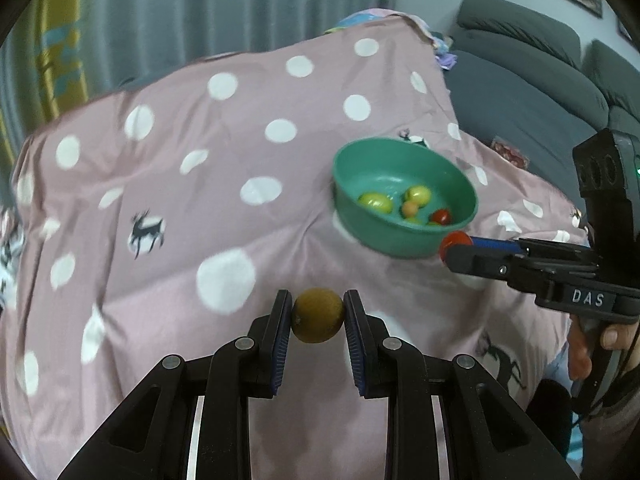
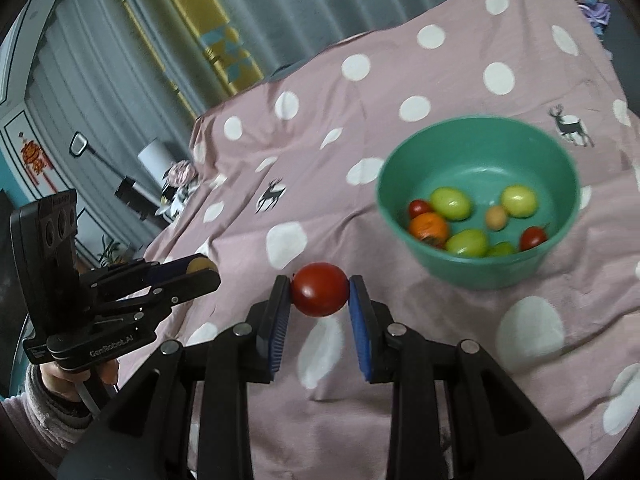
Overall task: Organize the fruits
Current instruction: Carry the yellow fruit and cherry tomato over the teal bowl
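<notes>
My left gripper (image 1: 318, 316) is shut on a round brown fruit (image 1: 318, 315), held above the pink spotted cloth. My right gripper (image 2: 319, 296) is shut on a red tomato (image 2: 319, 289). A green bowl (image 2: 478, 136) sits on the cloth ahead and to the right of the tomato, holding several small fruits: green ones, an orange one (image 2: 429, 227) and red cherry tomatoes. In the left wrist view the bowl (image 1: 384, 152) lies up and to the right, with the right gripper (image 1: 454, 246) and its tomato (image 1: 456, 238) beside the bowl's near rim. The left gripper (image 2: 200, 270) shows at the left in the right wrist view.
A pink cloth (image 1: 180, 200) with white dots and deer prints covers the table. A grey sofa (image 1: 540, 80) stands beyond the right edge, grey curtains (image 1: 200, 8) behind. A person's hand (image 1: 600, 344) grips the right handle. Clutter and a lamp (image 2: 154, 156) lie past the cloth's left edge.
</notes>
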Demonstrator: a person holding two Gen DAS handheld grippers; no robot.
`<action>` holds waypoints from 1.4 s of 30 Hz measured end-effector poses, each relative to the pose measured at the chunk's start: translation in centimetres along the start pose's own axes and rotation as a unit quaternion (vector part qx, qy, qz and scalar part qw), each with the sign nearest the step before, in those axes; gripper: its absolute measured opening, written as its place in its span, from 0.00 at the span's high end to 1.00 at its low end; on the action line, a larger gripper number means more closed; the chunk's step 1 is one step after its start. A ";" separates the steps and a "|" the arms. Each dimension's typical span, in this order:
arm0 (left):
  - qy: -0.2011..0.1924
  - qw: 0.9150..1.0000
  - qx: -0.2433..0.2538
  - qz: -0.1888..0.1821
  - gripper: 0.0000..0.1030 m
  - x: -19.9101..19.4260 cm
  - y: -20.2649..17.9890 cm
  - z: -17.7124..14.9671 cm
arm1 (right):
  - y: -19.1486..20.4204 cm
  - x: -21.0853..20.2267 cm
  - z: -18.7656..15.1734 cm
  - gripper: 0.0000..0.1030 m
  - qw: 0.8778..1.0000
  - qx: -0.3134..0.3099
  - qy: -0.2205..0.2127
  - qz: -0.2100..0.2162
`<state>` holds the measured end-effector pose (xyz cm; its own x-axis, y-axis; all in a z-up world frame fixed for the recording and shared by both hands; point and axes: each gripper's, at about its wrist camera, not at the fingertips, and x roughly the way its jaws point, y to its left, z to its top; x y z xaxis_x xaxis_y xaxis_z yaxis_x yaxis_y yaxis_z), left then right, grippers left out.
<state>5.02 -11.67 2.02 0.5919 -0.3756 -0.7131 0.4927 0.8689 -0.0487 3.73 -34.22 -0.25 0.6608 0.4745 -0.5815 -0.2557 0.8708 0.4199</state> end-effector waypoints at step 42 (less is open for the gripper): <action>0.032 0.989 0.142 0.024 0.74 14.1 -9.1 9.3 | -8.7 1.0 5.1 0.70 0.989 -0.027 -0.009 -0.146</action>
<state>14.82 -27.87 -1.09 0.5816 -0.3074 -0.7531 0.6298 0.7561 0.1778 10.16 -41.97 -0.92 0.7243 0.1989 -0.6601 -0.0881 0.9763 0.1975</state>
